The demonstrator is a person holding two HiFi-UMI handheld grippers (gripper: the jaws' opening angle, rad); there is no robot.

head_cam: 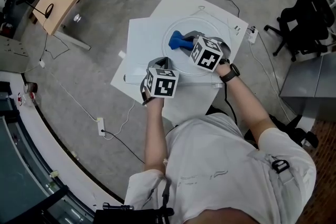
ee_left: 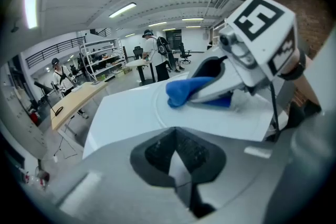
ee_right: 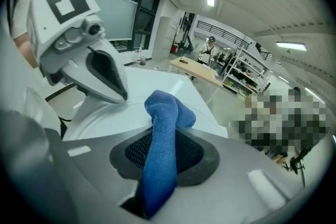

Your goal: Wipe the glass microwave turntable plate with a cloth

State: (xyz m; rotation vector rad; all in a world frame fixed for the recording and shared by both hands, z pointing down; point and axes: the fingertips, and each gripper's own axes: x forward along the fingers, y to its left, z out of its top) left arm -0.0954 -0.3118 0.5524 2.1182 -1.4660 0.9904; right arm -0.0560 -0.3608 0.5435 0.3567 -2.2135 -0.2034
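Blue cloth [head_cam: 180,41] is pinched in your right gripper [head_cam: 195,43] and trails out past the jaws onto the glass plate [head_cam: 215,29], left of the plate's centre. Your left gripper [ee_left: 176,134], jaws together on nothing, sits just off the plate's near-left rim, so the right one is nearer.

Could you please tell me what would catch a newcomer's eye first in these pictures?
The bright blue cloth stands out first, pinched in the right claw and lying on the round glass plate on the white table. Next comes the black-and-white marker cube on each gripper. The left claw is shut, just off the plate's near-left side.
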